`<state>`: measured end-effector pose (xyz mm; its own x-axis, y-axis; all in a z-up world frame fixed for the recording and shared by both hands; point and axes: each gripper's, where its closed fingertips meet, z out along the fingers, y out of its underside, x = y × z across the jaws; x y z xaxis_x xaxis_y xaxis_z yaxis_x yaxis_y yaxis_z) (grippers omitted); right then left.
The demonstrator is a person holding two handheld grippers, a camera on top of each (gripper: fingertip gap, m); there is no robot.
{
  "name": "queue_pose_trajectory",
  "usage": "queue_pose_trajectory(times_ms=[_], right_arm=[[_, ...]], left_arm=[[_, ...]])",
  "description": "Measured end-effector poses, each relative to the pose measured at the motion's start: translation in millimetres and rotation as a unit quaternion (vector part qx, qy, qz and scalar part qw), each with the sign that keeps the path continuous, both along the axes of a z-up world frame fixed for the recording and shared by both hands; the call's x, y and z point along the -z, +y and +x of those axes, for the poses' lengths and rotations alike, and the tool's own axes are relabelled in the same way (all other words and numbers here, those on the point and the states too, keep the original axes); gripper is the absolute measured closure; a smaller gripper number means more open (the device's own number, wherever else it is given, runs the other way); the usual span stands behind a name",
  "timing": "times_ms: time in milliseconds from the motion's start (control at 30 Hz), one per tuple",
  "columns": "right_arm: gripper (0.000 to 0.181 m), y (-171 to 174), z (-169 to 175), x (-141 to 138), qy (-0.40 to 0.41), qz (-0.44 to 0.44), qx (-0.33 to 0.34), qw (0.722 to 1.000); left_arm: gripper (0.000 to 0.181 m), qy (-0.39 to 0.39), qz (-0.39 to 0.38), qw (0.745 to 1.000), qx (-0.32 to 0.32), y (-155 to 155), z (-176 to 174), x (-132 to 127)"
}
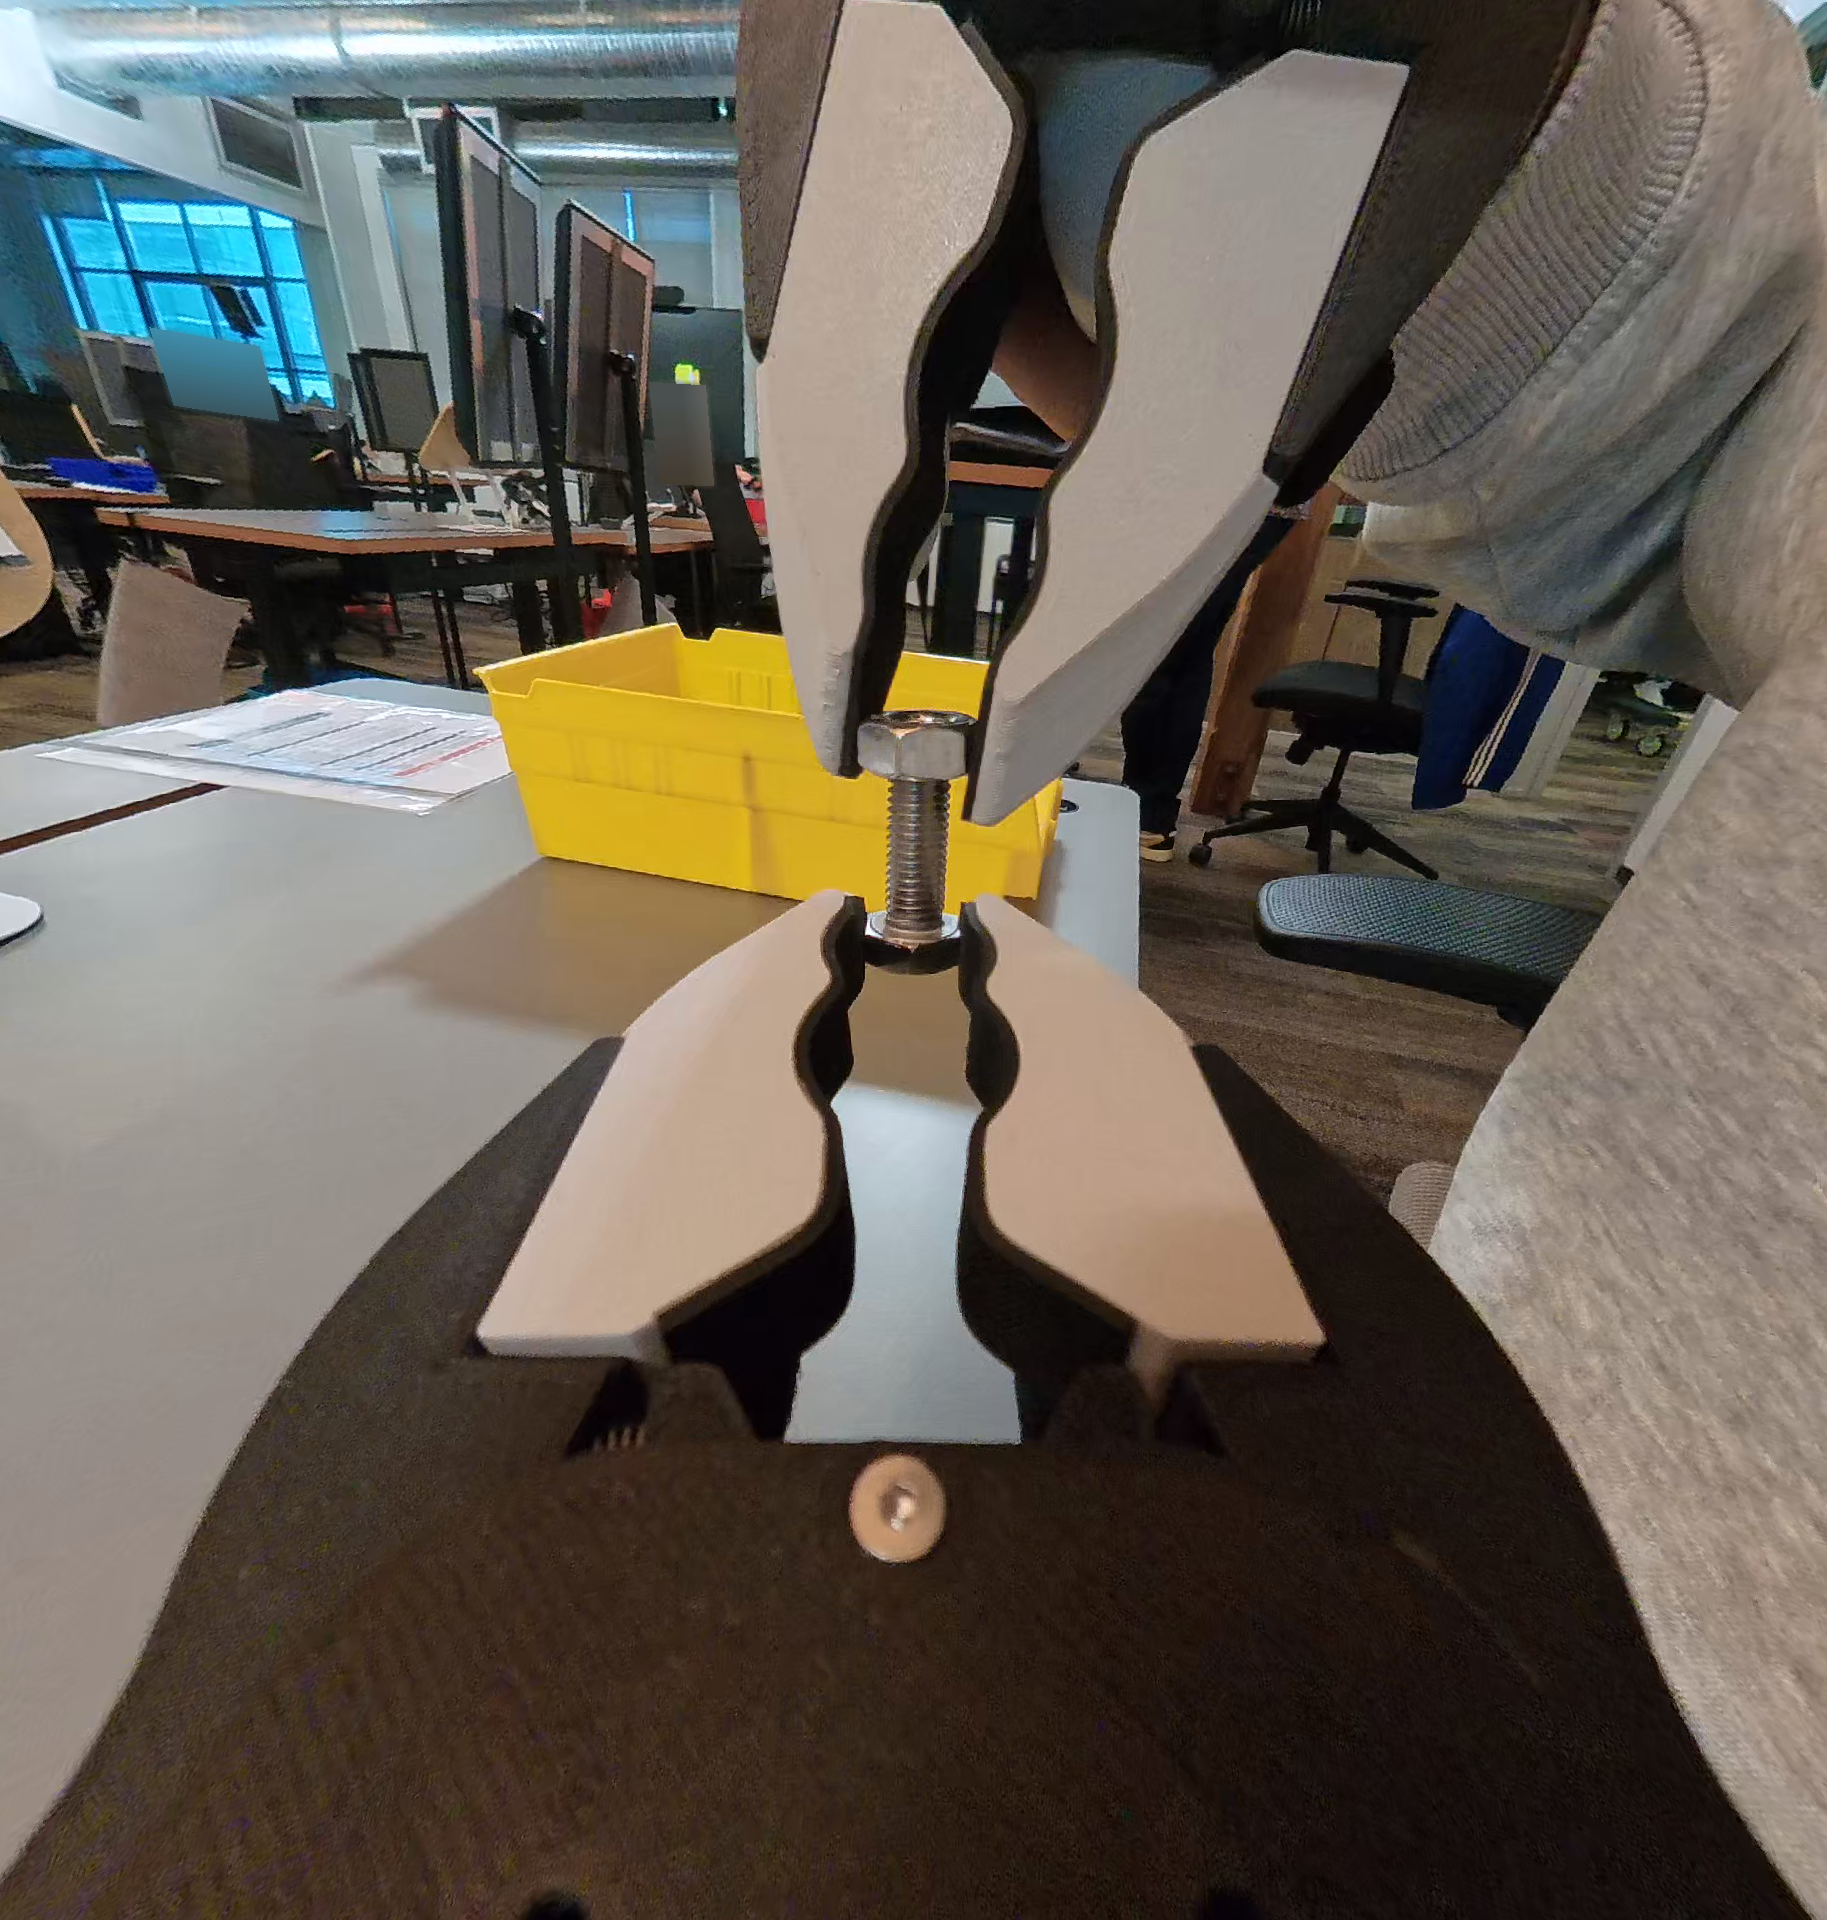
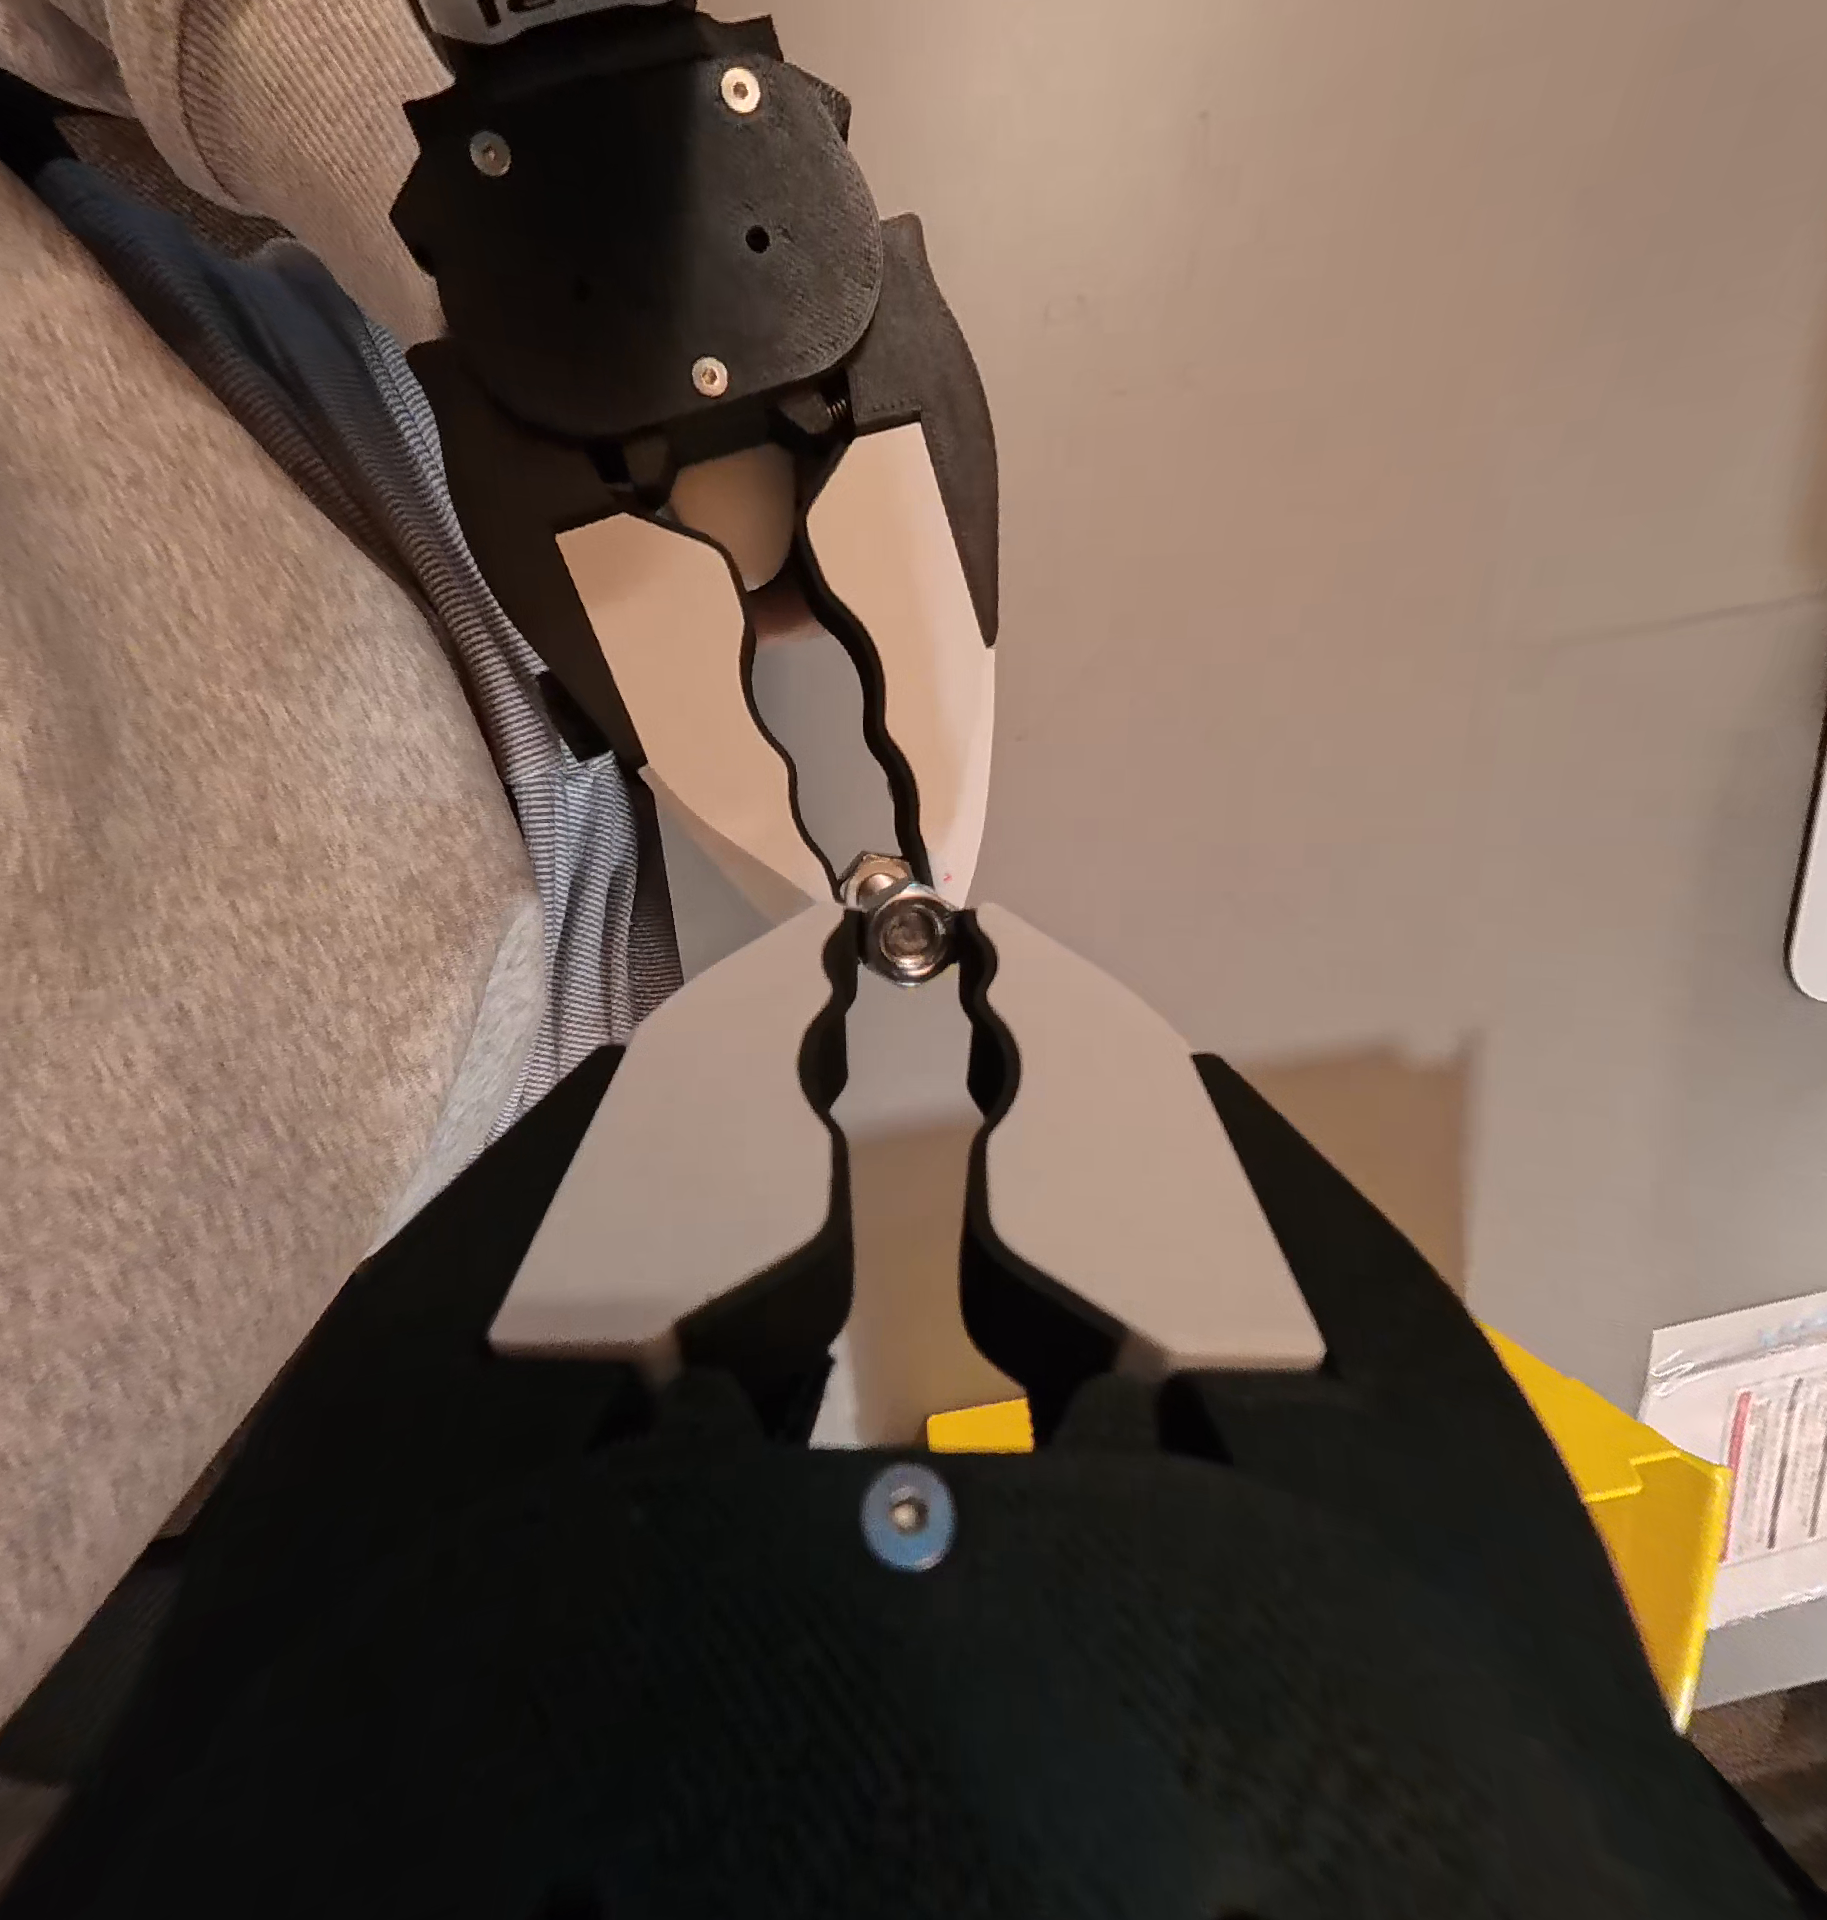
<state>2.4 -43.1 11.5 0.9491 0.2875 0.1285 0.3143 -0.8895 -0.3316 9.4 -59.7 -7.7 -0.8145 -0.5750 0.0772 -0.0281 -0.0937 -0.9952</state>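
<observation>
A: Left wrist view first: the left gripper (image 1: 911, 928) is pinched at its tips on a hex nut (image 1: 911, 932) threaded onto the low end of a steel hex bolt (image 1: 915, 831). How does the bolt stand?

B: Upright, long axis vertical, head on top. The right gripper (image 1: 909, 753) comes down from above, its tips clamped on the bolt's hex head (image 1: 913, 743).

A: And from the right wrist?

B: Looking straight down the bolt's axis: the head (image 2: 907, 937) sits between the right gripper (image 2: 907, 940) tips, with the nut (image 2: 876, 871) just beyond in the left gripper (image 2: 883, 878). Whether the nut is fully seated I can't tell.

A: Where is all this?

B: Held in the air above a grey table (image 1: 213, 987). A yellow plastic bin (image 1: 680, 779) stands at the far edge, a laminated sheet (image 1: 306, 743) lies beside it, and a grey sleeve (image 1: 1667, 1039) is on the right. Behind is an open office with desks, monitors (image 1: 545, 332) and a black chair (image 1: 1345, 717).
</observation>
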Motion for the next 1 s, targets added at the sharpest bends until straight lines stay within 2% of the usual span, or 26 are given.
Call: queue_pose_trajectory(times_ms=[333,467,733,900,1000], right_arm=[[0.163,-4,-9,-3,0.036,0.008,-0.052,0.998],[0.163,-6,-10,-3,0.029,0.011,-0.072,0.997],[0.150,-6,-2,-3,0.036,0.008,-0.005,0.999],[0.150,-5,2,-5,0.072,0.015,0.075,0.994],[0.153,-6,1,0,0.098,0.004,0.099,0.990]], left_arm=[[0.163,0.020,-0.027,0.998,0.061,-6,-10,-3],[0.163,0.016,-0.022,0.998,0.062,-7,-11,-3],[0.163,0.018,-0.023,0.999,0.027,2,-2,-1],[0.163,0.009,-0.004,1.000,0.004,3,2,2],[0.163,-0.002,0.012,1.000,-0.002,1,1,3]])
